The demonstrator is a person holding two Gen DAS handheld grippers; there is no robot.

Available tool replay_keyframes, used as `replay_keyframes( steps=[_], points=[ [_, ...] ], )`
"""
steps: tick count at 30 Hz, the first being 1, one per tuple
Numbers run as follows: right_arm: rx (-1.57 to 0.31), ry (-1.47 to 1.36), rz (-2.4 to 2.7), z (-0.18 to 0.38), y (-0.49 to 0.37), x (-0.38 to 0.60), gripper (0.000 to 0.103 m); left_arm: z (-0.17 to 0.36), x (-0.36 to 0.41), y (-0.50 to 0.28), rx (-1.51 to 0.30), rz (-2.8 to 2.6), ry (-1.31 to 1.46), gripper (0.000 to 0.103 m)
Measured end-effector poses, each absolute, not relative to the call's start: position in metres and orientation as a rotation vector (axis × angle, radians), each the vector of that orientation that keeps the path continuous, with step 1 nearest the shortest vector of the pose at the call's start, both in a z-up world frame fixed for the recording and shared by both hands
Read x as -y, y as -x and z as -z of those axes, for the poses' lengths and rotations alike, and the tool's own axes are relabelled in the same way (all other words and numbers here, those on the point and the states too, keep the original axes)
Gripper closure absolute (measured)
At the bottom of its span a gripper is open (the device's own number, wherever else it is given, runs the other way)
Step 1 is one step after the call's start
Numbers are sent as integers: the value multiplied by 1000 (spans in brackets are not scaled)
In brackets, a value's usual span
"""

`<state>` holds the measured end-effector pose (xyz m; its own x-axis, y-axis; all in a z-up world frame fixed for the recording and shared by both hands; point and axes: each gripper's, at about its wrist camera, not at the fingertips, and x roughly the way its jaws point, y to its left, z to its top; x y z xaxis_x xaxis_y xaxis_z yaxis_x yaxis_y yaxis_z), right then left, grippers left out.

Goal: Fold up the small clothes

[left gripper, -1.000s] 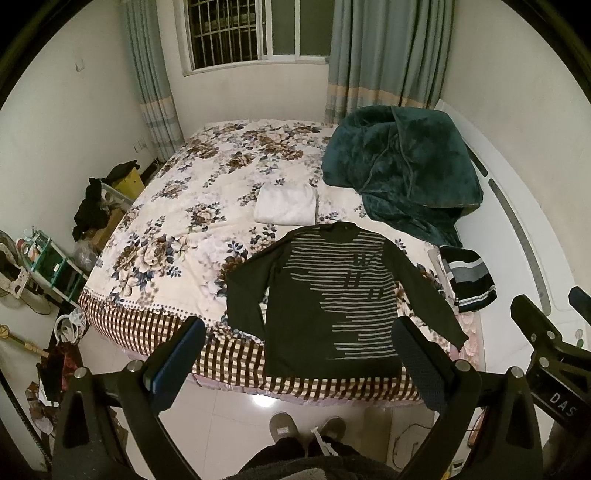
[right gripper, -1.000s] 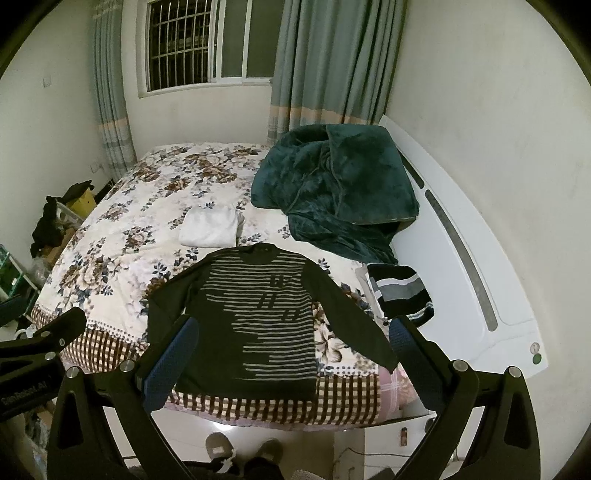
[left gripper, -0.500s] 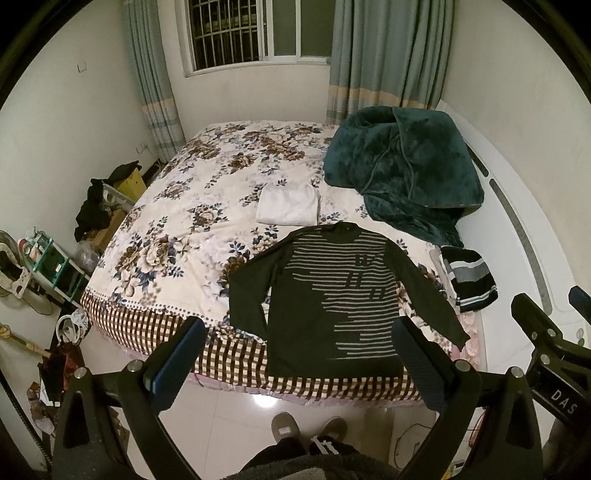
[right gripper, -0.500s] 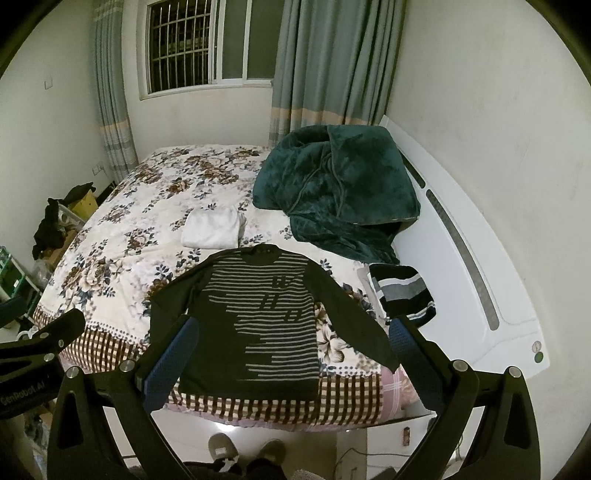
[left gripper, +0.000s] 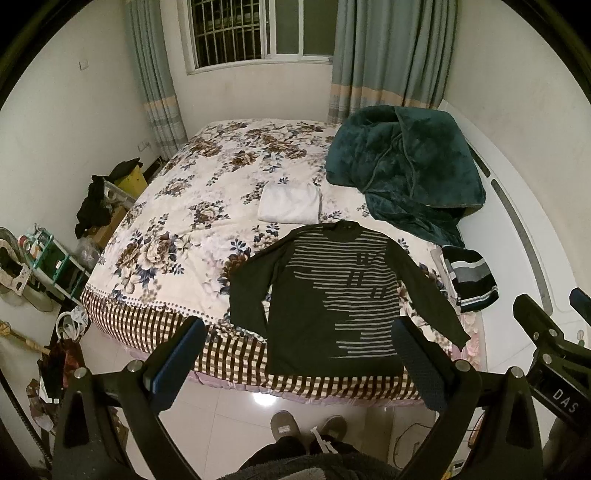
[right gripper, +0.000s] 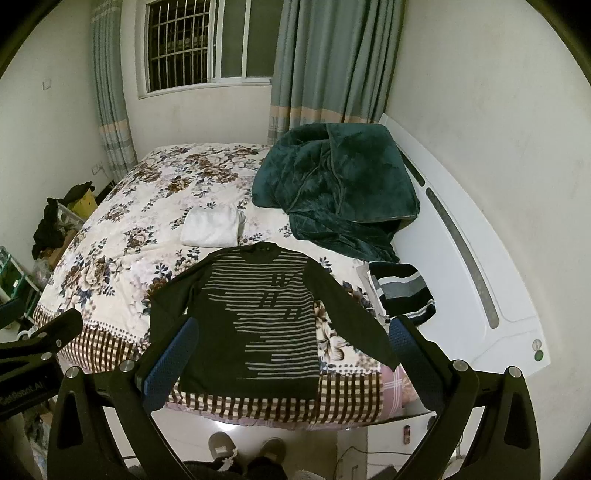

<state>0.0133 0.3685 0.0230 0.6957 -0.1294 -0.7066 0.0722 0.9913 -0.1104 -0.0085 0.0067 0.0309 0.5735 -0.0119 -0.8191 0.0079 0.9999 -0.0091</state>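
The dark striped sweater (left gripper: 332, 299) lies spread flat, sleeves out, at the lower centre of the frame, near the foot edge of the bed (left gripper: 155, 229). The left claw (left gripper: 299, 365) and right claw (right gripper: 291, 363) both hang above the floor, clear of the bed, jaws wide apart and holding nothing. Risk, as judged: the hem sits on the checked border just beside the drop, so a pull toward the person could drag the sweater off onto the tiled floor (left gripper: 221, 417); the soft quilt may bunch under a pinch and be caught with the cloth. A folded white garment (left gripper: 290, 203) lies just above the collar, a green blanket (left gripper: 402, 173) at upper right, a striped folded piece (left gripper: 469, 280) at right. Clutter lines the left wall below the barred window (left gripper: 255, 33).
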Motion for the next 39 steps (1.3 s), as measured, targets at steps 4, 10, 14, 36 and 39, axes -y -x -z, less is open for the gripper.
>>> replay_keyframes(
  steps=[4,10,14,36,39],
  points=[
    [-797,67,116,-22,-14,-366,0,-30,-7,9,-960,13,7,0],
    [-836,14,158,-3,-21,-354,0,-11,-7,-5,-909,-8,-44,0],
    [-915,-81,274,48,-36,-314,0,32,-6,-41,-932,-16,-95,0],
    [-1160,-1147,891,593,-106,63,4,400,123,-281,-1410,-150,-255,0],
    [-1101,-1299,958,661,-112,96,10,454,135,-298,-1472,-163,-275,0]
  ],
)
